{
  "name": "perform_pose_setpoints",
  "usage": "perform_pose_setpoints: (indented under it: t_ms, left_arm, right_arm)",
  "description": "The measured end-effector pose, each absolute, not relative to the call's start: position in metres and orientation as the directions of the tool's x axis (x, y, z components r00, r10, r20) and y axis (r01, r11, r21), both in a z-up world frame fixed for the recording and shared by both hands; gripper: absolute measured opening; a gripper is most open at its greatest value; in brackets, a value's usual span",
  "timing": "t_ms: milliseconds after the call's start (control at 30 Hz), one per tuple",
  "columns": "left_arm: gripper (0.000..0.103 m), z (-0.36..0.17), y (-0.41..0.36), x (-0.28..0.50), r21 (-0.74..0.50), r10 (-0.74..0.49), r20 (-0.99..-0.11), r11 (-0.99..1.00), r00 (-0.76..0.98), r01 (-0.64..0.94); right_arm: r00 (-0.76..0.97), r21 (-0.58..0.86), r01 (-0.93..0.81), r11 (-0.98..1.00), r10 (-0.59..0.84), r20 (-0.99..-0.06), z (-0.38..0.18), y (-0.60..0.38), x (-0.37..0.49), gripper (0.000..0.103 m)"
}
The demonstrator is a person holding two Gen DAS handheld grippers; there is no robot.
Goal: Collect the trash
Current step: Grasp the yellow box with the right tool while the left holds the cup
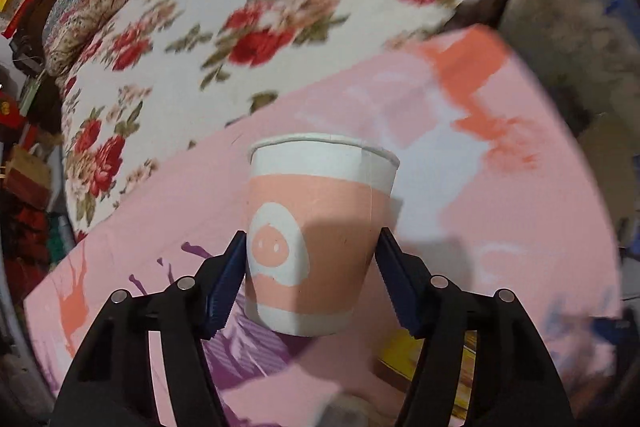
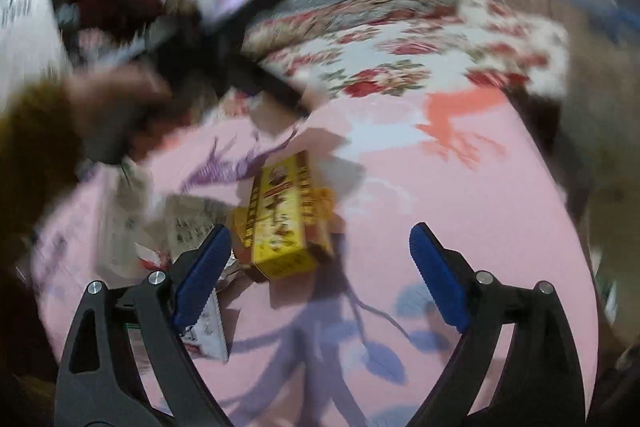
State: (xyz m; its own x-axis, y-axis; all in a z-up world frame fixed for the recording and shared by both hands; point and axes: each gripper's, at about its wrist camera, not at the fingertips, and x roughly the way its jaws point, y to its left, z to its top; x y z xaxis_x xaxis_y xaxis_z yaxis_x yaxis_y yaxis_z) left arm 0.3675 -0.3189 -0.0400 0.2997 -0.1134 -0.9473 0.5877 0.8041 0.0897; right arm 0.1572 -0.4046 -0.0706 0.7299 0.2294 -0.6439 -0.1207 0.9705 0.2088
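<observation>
A paper cup (image 1: 316,239), tapered, with a rolled white rim, a salmon-pink band and a white egg-shaped emblem bearing a pink snout, sits between the blue ribbed pads (image 1: 224,287) of the left gripper (image 1: 310,283). Both pads press its lower wall, which shows a slight dent at mid-face; the cup is pinched and upright in the left wrist view, its inside not visible. Beneath it lies a pink sheet (image 1: 500,227), smooth, printed with orange, white and purple shapes. Beyond that spreads a white quilt (image 1: 240,27) with red roses, soft and blurred.

In the right wrist view, the right gripper (image 2: 320,275) stands spread wide with nothing between its pads. A yellow rectangular cardboard box (image 2: 280,223) with printed panels lies on the pink sheet just ahead of the left pad. Crumpled white printed paper wrappers (image 2: 188,223) lie beside and beneath that pad. The view is heavily blurred.
</observation>
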Motion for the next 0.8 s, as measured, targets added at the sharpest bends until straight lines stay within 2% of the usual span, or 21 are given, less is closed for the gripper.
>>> perform_pose_setpoints:
  t_ms: [133, 200, 333, 433, 667, 800]
  left_arm:
    - [0.061, 0.006, -0.309, 0.312, 0.028, -0.259, -0.902, 0.765, 0.347, 0.644]
    - [0.061, 0.026, -0.297, 0.271, 0.023, -0.324, -0.863, 0.741, 0.387, 0.671]
    - [0.062, 0.040, -0.269, 0.201, 0.084, -0.362, -0.793, 0.731, 0.490, 0.677]
    - [0.063, 0.036, -0.239, 0.155, 0.076, -0.387, -0.752, 0.753, 0.533, 0.654]
    - [0.063, 0.013, -0.199, 0.098, -0.017, -0.427, -0.741, 0.783, 0.517, 0.622]
    - [0.064, 0.000, -0.197, 0.072, -0.006, -0.433, -0.742, 0.768, 0.512, 0.640]
  right_arm:
    - [0.698, 0.083, -0.134, 0.988, 0.153, -0.700, -0.090, -0.372, 0.178, 0.087]
    - [0.668, 0.058, -0.146, 0.987, 0.142, -0.730, -0.101, -0.363, 0.183, 0.063]
    - [0.685, 0.118, -0.104, 0.988, 0.157, -0.712, -0.091, -0.370, 0.158, 0.063]
    - [0.709, 0.167, -0.077, 0.983, 0.171, -0.684, -0.080, -0.373, 0.125, 0.063]
    - [0.732, 0.203, 0.048, 0.978, 0.104, -0.673, -0.087, -0.369, 0.039, 0.063]
    - [0.734, 0.257, 0.187, 0.948, 0.039, -0.678, -0.095, -0.383, -0.007, 0.063]
